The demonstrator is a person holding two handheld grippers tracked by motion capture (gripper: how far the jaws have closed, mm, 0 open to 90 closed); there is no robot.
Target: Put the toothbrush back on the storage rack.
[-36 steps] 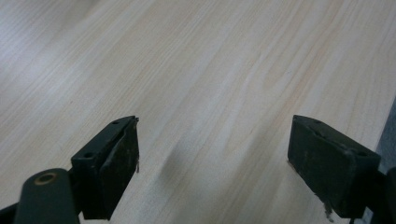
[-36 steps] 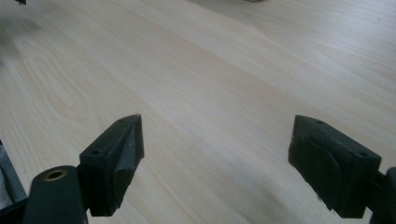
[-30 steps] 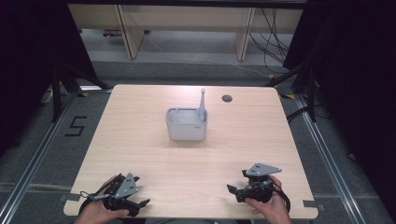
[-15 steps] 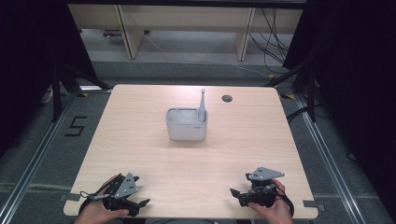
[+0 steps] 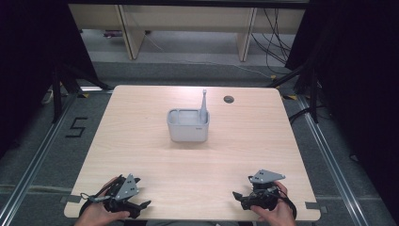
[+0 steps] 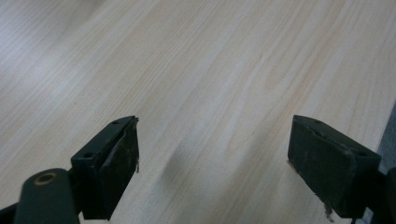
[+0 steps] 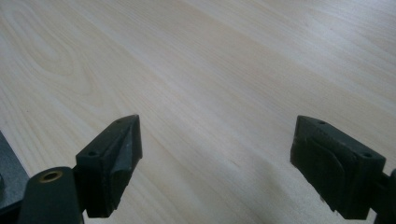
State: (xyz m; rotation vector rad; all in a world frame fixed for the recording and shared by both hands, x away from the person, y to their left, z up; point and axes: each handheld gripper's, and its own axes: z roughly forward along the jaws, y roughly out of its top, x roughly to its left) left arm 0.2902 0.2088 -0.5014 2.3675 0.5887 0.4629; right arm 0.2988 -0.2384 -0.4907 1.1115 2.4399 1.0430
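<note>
Left tool (image 5: 143, 204) spread | right tool (image 5: 236, 195) spread | caddy (image 5: 188, 125) well ahead

Pale wood table (image 5: 141, 141) on grey floor (image 5: 42, 155) w/ black drapes (image 5: 357, 70) either side.

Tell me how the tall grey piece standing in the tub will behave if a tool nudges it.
The tall grey piece probably tips easily: it is slender and leans against a corner of the grey tub. It looks like rigid plastic, so likely stiff and light. The tub wall should catch it.
</note>
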